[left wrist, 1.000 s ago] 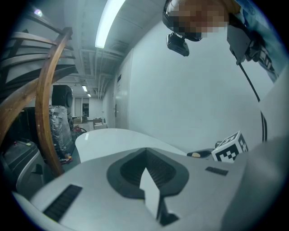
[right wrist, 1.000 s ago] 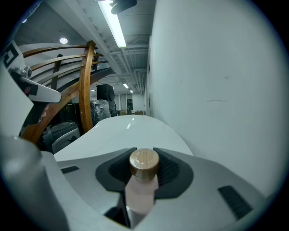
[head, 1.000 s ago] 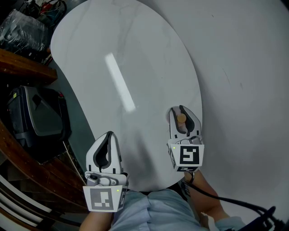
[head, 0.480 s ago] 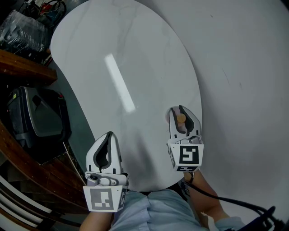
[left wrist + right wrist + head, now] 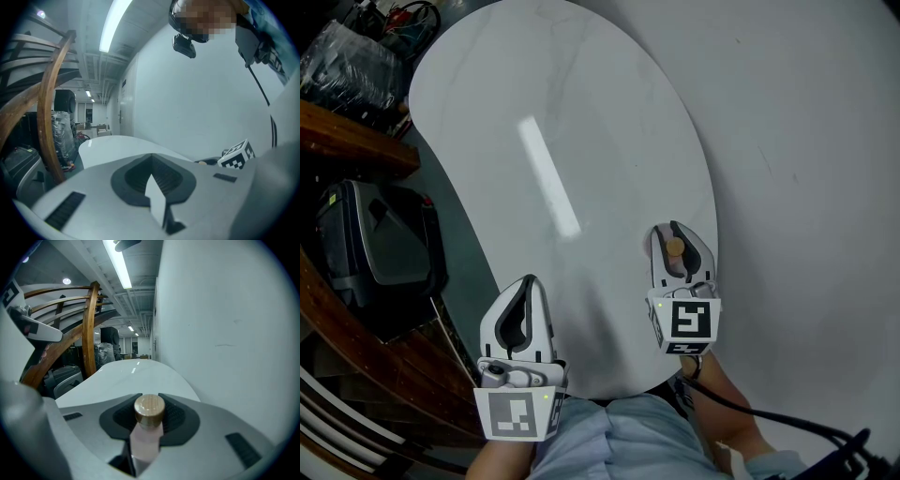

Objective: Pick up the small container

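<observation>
The small container (image 5: 675, 247) has a pale pinkish body and a round wooden cap (image 5: 149, 408). It sits between the jaws of my right gripper (image 5: 676, 231), which is shut on its body, with the cap poking up above the pads. This gripper hangs over the white oval table (image 5: 534, 103) near its right edge. My left gripper (image 5: 525, 281) is over the table's near left edge. In the left gripper view its jaws (image 5: 151, 159) meet with nothing between them.
A curved wooden rail (image 5: 356, 141) and a black case (image 5: 380, 248) stand left of the table. Bags and cables (image 5: 356, 47) lie at the top left. Grey floor (image 5: 806, 169) runs along the table's right side. The right gripper's marker cube (image 5: 236, 157) shows in the left gripper view.
</observation>
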